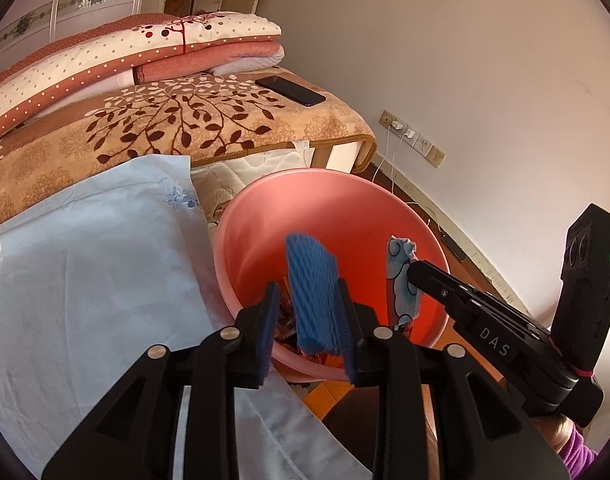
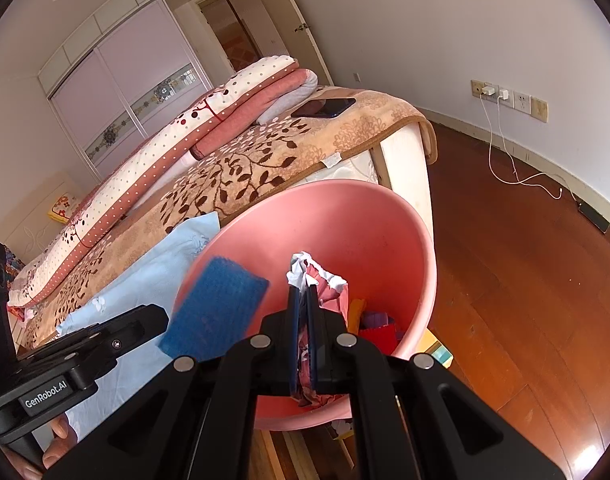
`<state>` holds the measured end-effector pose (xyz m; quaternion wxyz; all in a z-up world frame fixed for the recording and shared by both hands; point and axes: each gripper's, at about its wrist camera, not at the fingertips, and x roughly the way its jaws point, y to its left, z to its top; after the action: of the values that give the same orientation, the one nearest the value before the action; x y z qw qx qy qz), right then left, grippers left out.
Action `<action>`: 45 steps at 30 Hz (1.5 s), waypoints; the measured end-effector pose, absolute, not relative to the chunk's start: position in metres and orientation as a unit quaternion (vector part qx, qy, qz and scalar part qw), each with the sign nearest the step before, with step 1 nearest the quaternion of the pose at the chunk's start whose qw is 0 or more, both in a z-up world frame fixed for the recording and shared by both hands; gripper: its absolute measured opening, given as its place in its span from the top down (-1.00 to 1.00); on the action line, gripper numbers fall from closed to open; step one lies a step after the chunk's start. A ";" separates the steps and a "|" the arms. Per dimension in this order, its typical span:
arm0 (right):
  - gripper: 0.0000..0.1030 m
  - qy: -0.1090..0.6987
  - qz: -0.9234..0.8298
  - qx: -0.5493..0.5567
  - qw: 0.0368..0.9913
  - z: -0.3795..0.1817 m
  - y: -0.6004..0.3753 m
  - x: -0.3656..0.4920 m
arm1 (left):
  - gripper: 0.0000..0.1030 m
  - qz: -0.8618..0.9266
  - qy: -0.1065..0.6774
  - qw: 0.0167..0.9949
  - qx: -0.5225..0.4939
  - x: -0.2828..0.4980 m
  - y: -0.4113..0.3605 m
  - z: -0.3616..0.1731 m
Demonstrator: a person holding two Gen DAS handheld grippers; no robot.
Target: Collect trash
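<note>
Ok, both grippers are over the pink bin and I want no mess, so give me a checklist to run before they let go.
1. Blue foam net over pink bin: ok.
2. Left gripper released: jaws apart, net looks blurred, maybe falling; cannot tell.
3. Printed wrapper clamped in right gripper: ok.
4. Wrapper over bin opening: ok.
5. Room in bin: trash only at bottom; ok.
6. Bin stable beside bed: base hidden; cannot tell.
</note>
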<state>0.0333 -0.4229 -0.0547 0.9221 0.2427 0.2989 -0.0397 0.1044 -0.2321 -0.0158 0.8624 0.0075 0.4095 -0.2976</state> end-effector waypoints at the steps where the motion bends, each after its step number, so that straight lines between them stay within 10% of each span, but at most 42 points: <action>1: 0.94 0.299 -0.039 0.243 0.922 -0.055 -0.423 0.033 | 0.45 -0.297 0.411 0.862 0.007 0.105 -0.232 -0.016; 9: 0.93 0.301 -0.038 0.243 0.921 -0.057 -0.421 0.034 | 0.45 -0.293 0.415 0.861 0.005 0.105 -0.229 -0.018; 15: 0.38 0.296 -0.040 0.242 0.923 -0.056 -0.419 0.033 | 0.44 -0.292 0.416 0.861 0.004 0.104 -0.228 -0.018; 45: 0.33 0.285 -0.026 0.209 0.935 -0.037 -0.401 0.009 | 0.44 -0.281 0.403 0.871 -0.002 0.089 -0.219 -0.008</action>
<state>0.0094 -0.4008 -0.0371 0.9351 0.2092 0.2848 -0.0255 0.0886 -0.2194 -0.0078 0.8710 -0.0023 0.4029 -0.2811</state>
